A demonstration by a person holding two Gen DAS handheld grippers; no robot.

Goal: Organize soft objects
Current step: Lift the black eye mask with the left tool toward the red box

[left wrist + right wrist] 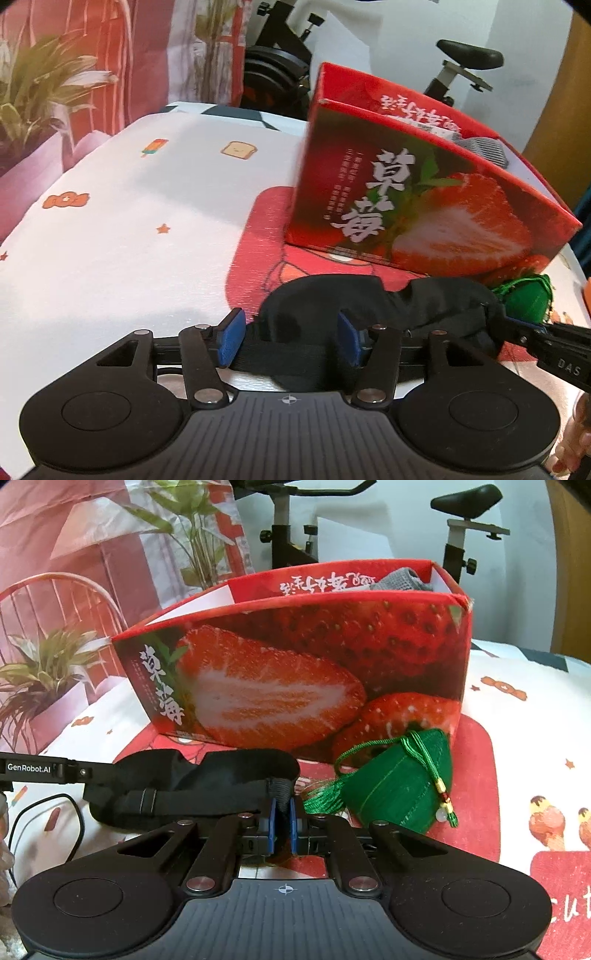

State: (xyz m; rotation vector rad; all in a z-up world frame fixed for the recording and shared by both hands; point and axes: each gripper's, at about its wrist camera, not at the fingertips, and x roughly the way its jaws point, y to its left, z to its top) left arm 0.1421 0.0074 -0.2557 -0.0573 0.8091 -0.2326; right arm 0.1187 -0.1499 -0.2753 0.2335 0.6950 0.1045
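A black eye mask (424, 299) (221, 768) with an elastic strap lies in front of the red strawberry box (406, 192) (295, 672). My left gripper (290, 330) stands open, its blue pads on either side of the mask's left half and strap, not pressing it. My right gripper (283, 821) is shut on the mask's right end; in the left wrist view the right gripper (517, 328) reaches in from the right. A green tasselled pouch (391, 790) (524, 299) rests against the box, just right of the mask. A grey cloth (399, 581) (484, 147) lies inside the box.
The surface is a white printed cloth (110, 221) with a red mat (476, 775) under the box. A black cable (74, 812) curls at the left. Potted plants (44, 672) and a red bag stand behind on the left, an exercise bike (461, 535) behind the box.
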